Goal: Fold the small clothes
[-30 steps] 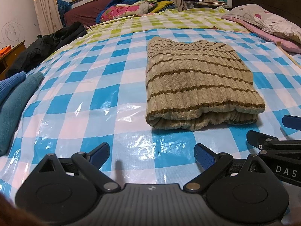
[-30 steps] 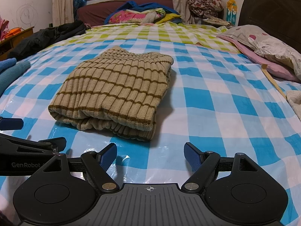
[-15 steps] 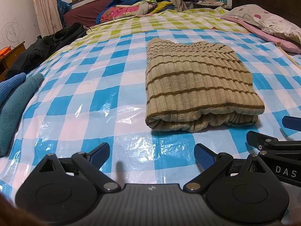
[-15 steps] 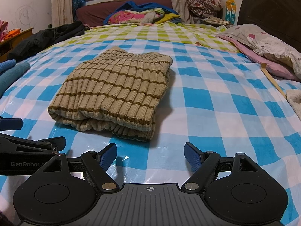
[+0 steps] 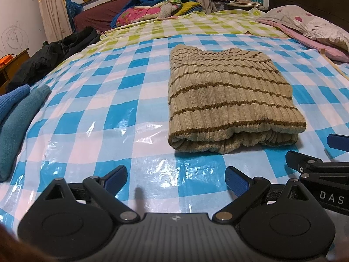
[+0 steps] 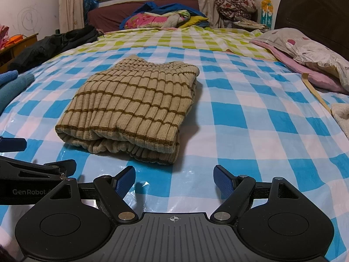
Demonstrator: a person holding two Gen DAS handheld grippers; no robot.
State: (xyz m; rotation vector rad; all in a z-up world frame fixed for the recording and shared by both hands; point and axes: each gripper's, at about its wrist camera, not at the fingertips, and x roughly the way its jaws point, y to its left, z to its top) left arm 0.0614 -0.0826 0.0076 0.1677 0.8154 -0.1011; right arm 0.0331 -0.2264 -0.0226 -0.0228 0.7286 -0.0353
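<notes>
Left wrist view: my left gripper (image 5: 176, 178) sits low at the bottom of the frame, level over the sheet, blue-padded fingers (image 5: 115, 174) spread wide with nothing between them. My right gripper (image 5: 322, 152) pokes in from the right edge, just beside it. Right wrist view: right gripper (image 6: 174, 179) low and level too, fingers (image 6: 222, 180) splayed apart, empty; left gripper enters at the left edge.

Writing: "DAS" in white on the black body at lower right of the left view; "GenRobot" at lower left of the right view.

Folded sweater (image 5: 229, 100), beige rib knit with brown stripes, lies centre frame on the bed, ahead of both grippers, touching neither.

Surface: glossy blue-and-white checked plastic sheet (image 5: 87, 113), green check beyond. Blue knitwear (image 5: 17, 113) at left edge, dark clothing (image 5: 54, 59) upper left, pillow (image 6: 309, 50) upper right, curtained window at top.
</notes>
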